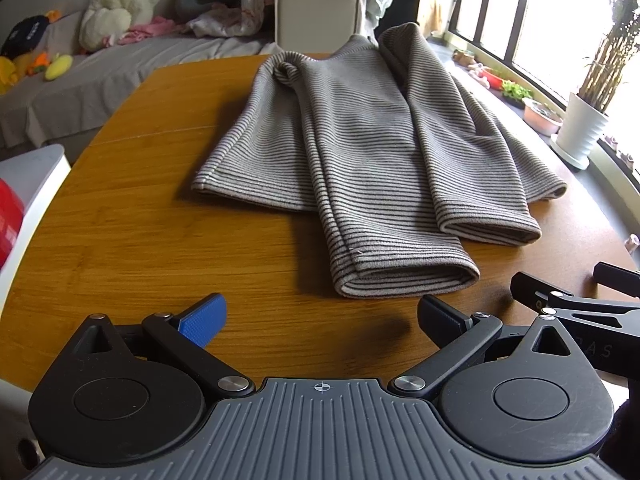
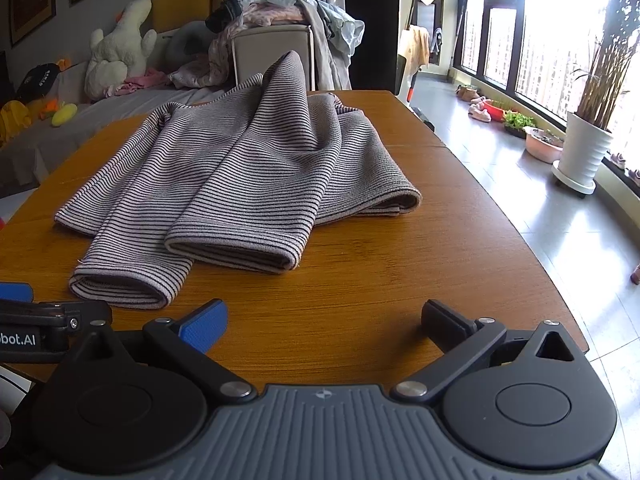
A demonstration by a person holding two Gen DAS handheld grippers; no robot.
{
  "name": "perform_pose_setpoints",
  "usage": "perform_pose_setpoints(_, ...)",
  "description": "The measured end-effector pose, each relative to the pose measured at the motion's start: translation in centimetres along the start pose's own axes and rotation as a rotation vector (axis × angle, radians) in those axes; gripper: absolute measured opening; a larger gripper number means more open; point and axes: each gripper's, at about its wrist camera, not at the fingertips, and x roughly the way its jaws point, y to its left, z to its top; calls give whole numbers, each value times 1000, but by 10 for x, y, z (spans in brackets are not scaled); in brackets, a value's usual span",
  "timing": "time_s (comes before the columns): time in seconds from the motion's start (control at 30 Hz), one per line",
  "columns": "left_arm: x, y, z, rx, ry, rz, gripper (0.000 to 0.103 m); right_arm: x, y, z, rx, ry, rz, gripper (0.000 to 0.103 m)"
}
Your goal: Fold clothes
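Observation:
A grey striped sweater (image 1: 360, 140) lies on the wooden table (image 1: 120, 240), with both sleeves folded lengthwise over its body and the cuffs pointing toward me. It also shows in the right wrist view (image 2: 240, 168). My left gripper (image 1: 320, 320) is open and empty, just short of the nearer sleeve cuff (image 1: 404, 276). My right gripper (image 2: 324, 322) is open and empty over bare table, in front of the cuffs (image 2: 236, 252). The right gripper's side shows at the right edge of the left wrist view (image 1: 572, 300).
Beyond the table are a sofa with plush toys (image 1: 120, 4) and a box heaped with clothes (image 2: 276, 36). A white potted plant (image 2: 584, 152) and smaller pots stand on the floor by the windows at right. A white and red object (image 1: 16, 200) sits at the table's left.

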Motion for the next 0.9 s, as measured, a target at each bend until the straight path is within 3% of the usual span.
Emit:
perform_pose_setpoints(0.67,3,3,4,-6,0,-10,103,3,4,5,-22,17,7,103)
perform_pose_setpoints(0.9,-3,8,34,7,-67,-86,103,-7,-14,26,29,-68,104,103)
